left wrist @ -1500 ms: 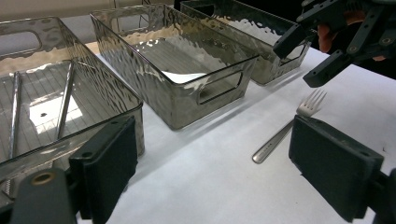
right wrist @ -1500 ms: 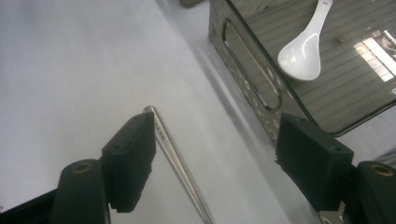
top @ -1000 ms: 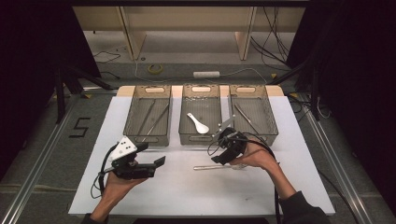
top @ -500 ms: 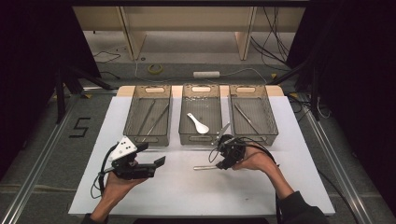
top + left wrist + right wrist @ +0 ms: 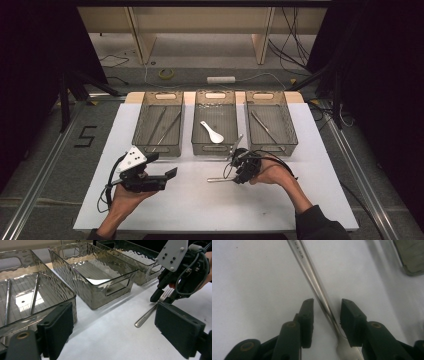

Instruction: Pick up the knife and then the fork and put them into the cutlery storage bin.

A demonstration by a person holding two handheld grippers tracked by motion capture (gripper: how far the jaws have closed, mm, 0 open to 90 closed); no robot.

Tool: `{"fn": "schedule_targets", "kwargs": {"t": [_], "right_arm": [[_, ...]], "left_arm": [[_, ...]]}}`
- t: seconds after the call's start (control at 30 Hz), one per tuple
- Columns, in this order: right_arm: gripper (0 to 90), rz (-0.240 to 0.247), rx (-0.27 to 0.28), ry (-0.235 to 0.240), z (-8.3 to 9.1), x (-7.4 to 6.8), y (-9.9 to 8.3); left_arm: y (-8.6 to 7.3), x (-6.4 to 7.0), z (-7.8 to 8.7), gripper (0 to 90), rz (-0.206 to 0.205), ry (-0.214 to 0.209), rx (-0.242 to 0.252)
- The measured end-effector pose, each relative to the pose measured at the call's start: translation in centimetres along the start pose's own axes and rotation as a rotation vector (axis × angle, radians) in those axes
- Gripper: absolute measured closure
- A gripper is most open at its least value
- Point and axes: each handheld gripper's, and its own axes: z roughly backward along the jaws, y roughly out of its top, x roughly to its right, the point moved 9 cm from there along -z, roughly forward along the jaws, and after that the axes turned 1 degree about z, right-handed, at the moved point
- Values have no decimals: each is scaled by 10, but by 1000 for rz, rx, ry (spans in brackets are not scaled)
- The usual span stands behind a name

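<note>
A steel fork [image 5: 216,179] lies flat on the white table [image 5: 200,210], in front of the middle bin. My right gripper [image 5: 235,176] is down over it. In the right gripper view its jaws stand open on either side of the fork's handle [image 5: 312,277], near the neck, with a gap on each side of my right gripper [image 5: 326,303]. My left gripper [image 5: 172,173] hovers open and empty at the table's left, pointing right. In the left gripper view the fork [image 5: 147,313] and the other hand's gripper [image 5: 162,297] show past my left gripper [image 5: 115,320].
Three clear smoky bins stand in a row at the back. The left bin [image 5: 150,148] holds long thin utensils. The middle bin [image 5: 199,146] holds a white spoon [image 5: 212,132]. The right bin [image 5: 291,142] holds a long metal piece. Cables trail from both grippers.
My right gripper has come down and a little nearer, from in front of the middle bin onto the fork's handle. The left gripper has stayed put.
</note>
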Motion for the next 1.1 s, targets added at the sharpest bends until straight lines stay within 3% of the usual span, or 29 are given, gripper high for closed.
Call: {"fn": "schedule_targets", "kwargs": {"t": [0.1,0.47,0.77,1.1], "right_arm": [[672,12,-28,-5,-4,0,-2],[729,12,-37,-29,-4,-1,-1],[748,41,-60,-47,-4,-3,-2],[810,51,-70,-39,-4,-5,-1]], "left_arm": [[0,0,0,150,-2,0,-1],[0,0,0,149,-6,-2,-4],[0,0,0,149,-7,-2,-5],[0,0,0,150,-7,-1,-5]]}}
